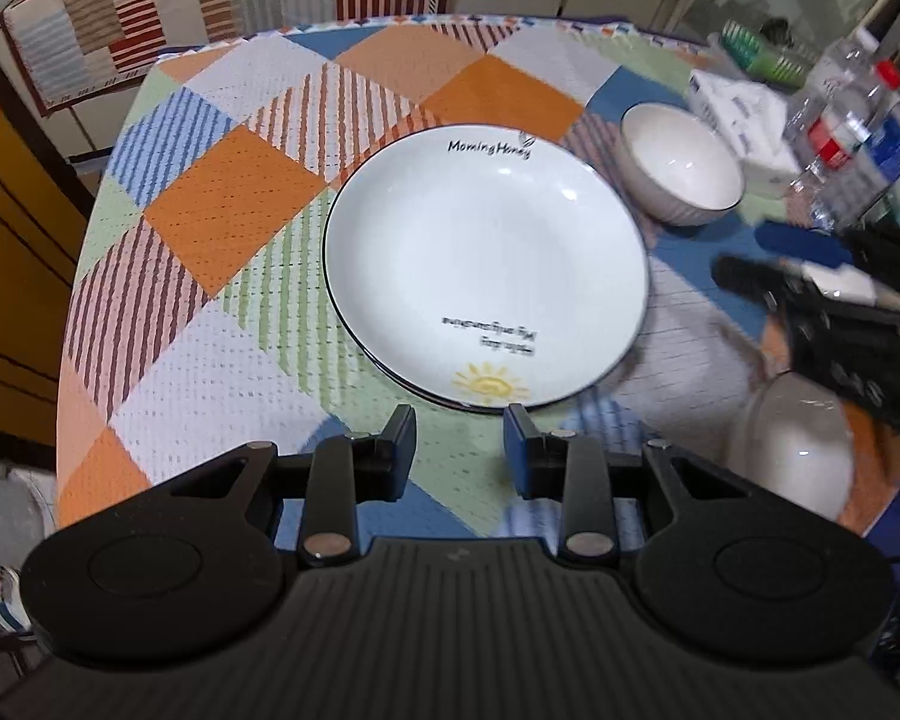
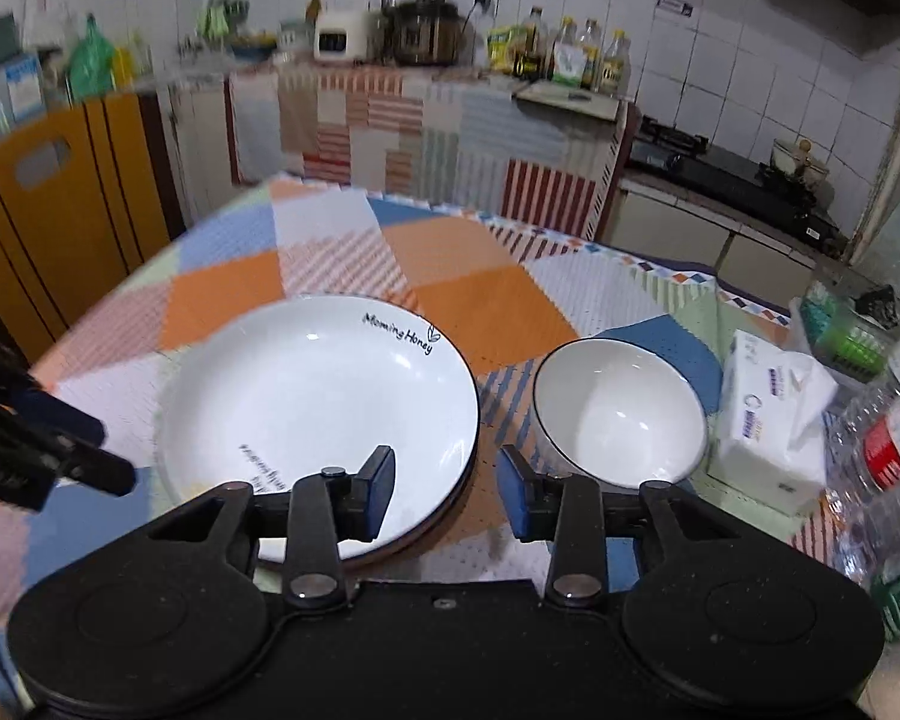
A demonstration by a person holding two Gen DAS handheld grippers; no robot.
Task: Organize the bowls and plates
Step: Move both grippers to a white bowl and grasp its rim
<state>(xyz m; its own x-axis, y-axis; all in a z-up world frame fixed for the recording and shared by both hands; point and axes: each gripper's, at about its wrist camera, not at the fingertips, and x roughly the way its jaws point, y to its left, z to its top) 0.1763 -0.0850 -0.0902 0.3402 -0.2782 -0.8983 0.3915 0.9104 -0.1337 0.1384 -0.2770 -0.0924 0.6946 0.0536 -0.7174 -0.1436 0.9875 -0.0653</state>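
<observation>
A white plate (image 1: 486, 264) printed "Morning Honey" lies mid-table, apparently on top of a second plate whose rim shows beneath its near edge; it also shows in the right wrist view (image 2: 318, 414). A white bowl (image 1: 681, 165) with a dark rim stands to its right, also in the right wrist view (image 2: 621, 414). Another white bowl (image 1: 792, 450) sits at the near right, partly hidden by the right gripper. My left gripper (image 1: 461, 450) is open and empty just before the plate's near rim. My right gripper (image 2: 447, 495) is open and empty, between plate and bowl.
The table (image 1: 222, 216) has a patchwork cloth. A tissue pack (image 2: 774, 420), water bottles (image 1: 852, 126) and a green basket (image 2: 846, 330) crowd its right side. A yellow cabinet (image 2: 60, 216) stands at left, a kitchen counter (image 2: 426, 120) behind.
</observation>
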